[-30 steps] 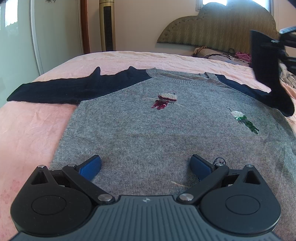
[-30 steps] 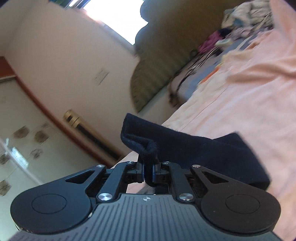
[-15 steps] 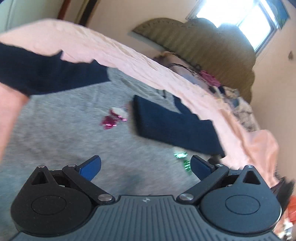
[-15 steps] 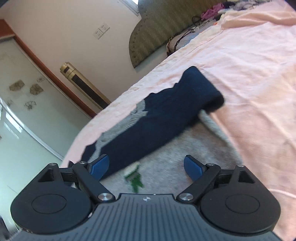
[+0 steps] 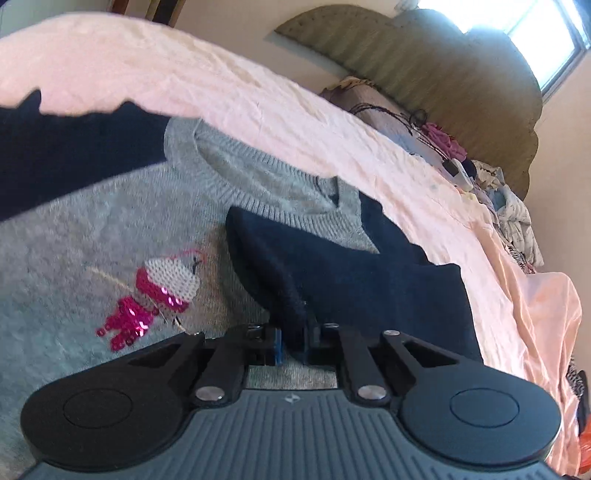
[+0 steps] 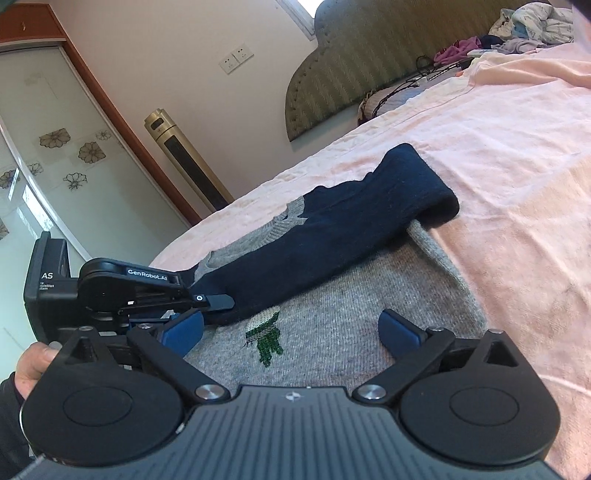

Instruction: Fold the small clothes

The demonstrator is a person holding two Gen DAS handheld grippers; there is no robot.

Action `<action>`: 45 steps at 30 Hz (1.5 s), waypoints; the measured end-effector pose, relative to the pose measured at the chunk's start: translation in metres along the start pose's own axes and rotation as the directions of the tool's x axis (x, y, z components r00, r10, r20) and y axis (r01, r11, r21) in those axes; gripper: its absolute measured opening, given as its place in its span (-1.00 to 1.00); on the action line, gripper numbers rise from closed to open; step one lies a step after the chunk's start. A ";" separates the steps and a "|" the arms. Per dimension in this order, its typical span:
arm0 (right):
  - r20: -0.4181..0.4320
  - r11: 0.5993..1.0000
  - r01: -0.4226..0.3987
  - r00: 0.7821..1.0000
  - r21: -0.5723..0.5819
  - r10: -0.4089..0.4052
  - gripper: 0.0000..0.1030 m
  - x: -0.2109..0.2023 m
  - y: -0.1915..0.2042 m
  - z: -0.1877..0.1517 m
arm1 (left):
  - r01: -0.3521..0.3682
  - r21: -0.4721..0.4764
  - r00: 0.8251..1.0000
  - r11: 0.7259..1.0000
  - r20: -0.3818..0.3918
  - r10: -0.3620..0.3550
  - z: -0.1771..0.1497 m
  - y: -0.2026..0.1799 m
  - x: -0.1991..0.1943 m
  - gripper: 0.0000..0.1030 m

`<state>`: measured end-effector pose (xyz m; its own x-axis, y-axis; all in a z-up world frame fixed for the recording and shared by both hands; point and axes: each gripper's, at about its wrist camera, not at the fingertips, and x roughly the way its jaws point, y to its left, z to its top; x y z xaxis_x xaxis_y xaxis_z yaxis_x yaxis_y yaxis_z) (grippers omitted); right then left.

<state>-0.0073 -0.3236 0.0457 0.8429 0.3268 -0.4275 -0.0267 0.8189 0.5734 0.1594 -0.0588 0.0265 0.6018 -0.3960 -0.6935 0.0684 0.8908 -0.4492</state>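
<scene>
I see daylight flooding in from the window (image 5: 554, 33), blown out to white glare above the headboard (image 5: 443, 74). The bed (image 5: 258, 96) looks bright and washed. Fisheye bending curves both views' edges; my left view smears slightly.

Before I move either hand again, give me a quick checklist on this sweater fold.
1. Left tongs shut on the folded navy sleeve's cuff: ok.
2. Right tongs open, holding nothing: ok.
3. Folded sleeve lies across the grey sweater chest: ok.
4. Sleeve flat: not ok, its fold bulges at the shoulder edge.
5. Other navy sleeve folded in: not ok, it lies spread outward.
6. Bottom hem straight: cannot tell, out of view.
</scene>
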 end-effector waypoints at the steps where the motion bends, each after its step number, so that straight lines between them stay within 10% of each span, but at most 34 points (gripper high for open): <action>1: 0.000 1.000 0.000 1.000 0.000 0.000 0.95 0.000 0.000 0.000 | -0.006 0.031 0.999 0.999 0.044 0.005 0.002 -0.005 -0.012 -0.82; 14: -0.011 1.000 0.003 1.000 -0.009 -0.003 1.00 0.001 0.003 0.002 | -0.282 0.172 0.943 0.944 0.233 0.239 -0.020 0.049 -0.079 -0.46; 19: 0.018 0.999 -0.023 1.000 -0.040 0.024 1.00 -0.001 0.018 0.039 | -0.197 0.209 0.931 0.958 0.347 0.116 -0.018 0.035 -0.090 0.81; 24: -0.017 0.972 0.114 0.993 -0.203 -0.120 1.00 0.070 0.027 0.089 | -0.223 0.258 0.959 0.940 0.230 0.164 -0.009 0.021 -0.027 0.80; 29: -0.095 0.855 0.294 0.926 -0.428 -0.366 1.00 0.147 0.012 0.074 | -0.261 0.302 0.960 0.917 0.180 0.214 -0.015 0.037 0.000 0.93; 34: -0.085 0.884 0.269 0.942 -0.383 -0.324 1.00 0.144 -0.003 0.074 | -0.276 0.307 0.951 0.911 0.224 0.212 -0.013 0.044 -0.022 0.90; 37: -0.085 0.861 0.285 0.933 -0.421 -0.351 1.00 0.146 0.003 0.070 | -0.227 0.196 0.929 0.954 0.338 0.152 -0.009 0.080 -0.073 0.91; 41: -0.084 0.865 0.283 0.935 -0.416 -0.346 1.00 0.145 0.002 0.070 | -0.248 -0.168 0.879 0.954 0.376 0.295 0.026 0.180 -0.123 0.92; 45: -0.081 0.862 0.286 0.934 -0.418 -0.349 1.00 0.145 0.002 0.070 | -0.195 -0.602 0.837 0.774 0.309 0.451 0.055 0.307 -0.157 0.92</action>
<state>0.1523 -0.3076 0.0344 0.7527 0.0579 -0.6559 -0.0070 0.9968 0.0799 0.1301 0.2890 0.0286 0.7805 0.1389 -0.6096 -0.5433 0.6331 -0.5514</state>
